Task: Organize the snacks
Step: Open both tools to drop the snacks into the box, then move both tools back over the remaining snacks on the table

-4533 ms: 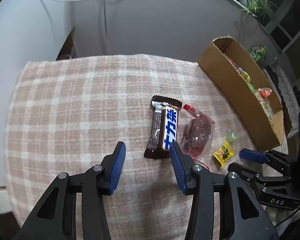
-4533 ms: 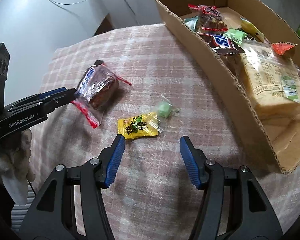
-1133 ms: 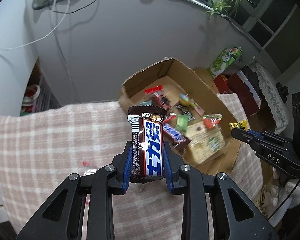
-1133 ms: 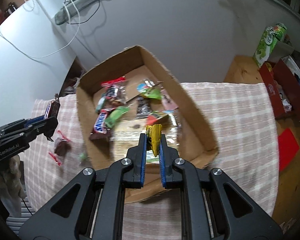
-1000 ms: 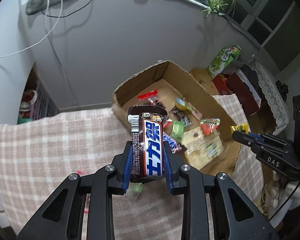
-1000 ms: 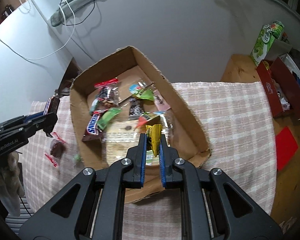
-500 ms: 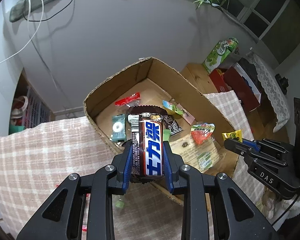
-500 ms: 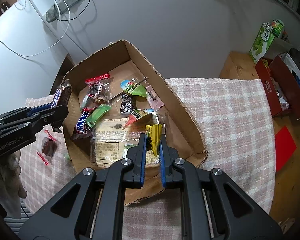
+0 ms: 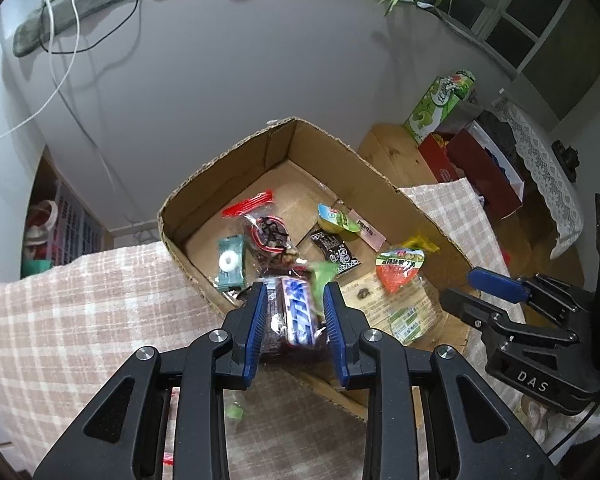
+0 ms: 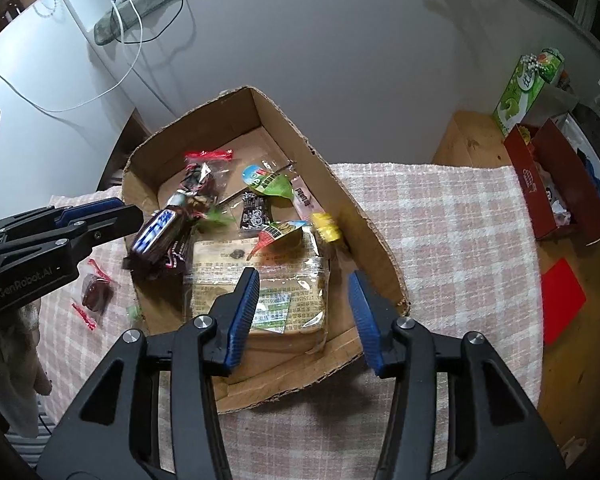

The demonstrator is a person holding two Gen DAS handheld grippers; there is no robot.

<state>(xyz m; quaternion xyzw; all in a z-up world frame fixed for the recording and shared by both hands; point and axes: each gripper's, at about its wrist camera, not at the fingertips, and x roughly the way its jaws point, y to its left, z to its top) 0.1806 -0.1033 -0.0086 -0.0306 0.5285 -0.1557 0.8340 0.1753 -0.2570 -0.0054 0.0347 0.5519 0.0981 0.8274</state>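
Note:
The cardboard box [image 9: 268,148] [image 10: 284,120] lies on the plaid cloth with several snacks in it. My left gripper [image 9: 294,320] [image 10: 128,212] hangs over the box's near-left wall, its jaws opening. The brown and blue chocolate bar [image 9: 296,316] [image 10: 160,240] is blurred and tilted, slipping down out of them into the box. My right gripper [image 10: 302,296] [image 9: 476,294] hovers over the wrapped bread [image 10: 260,276] and its jaws are opening with nothing between them. The yellow candy [image 10: 326,232] [image 9: 418,242] is blurred, dropping by the box's right wall.
On the plaid cloth [image 9: 80,300] left of the box lie a red-wrapped snack [image 10: 96,294] and a small green candy [image 10: 134,312]. A green carton [image 9: 440,104] and a red box [image 9: 480,172] stand on the wooden surface beyond the table's right edge.
Both grippers carried their snacks from the cloth to above the box. The right jaws have now spread and let the yellow candy fall. The chocolate bar is sliding out of the left jaws.

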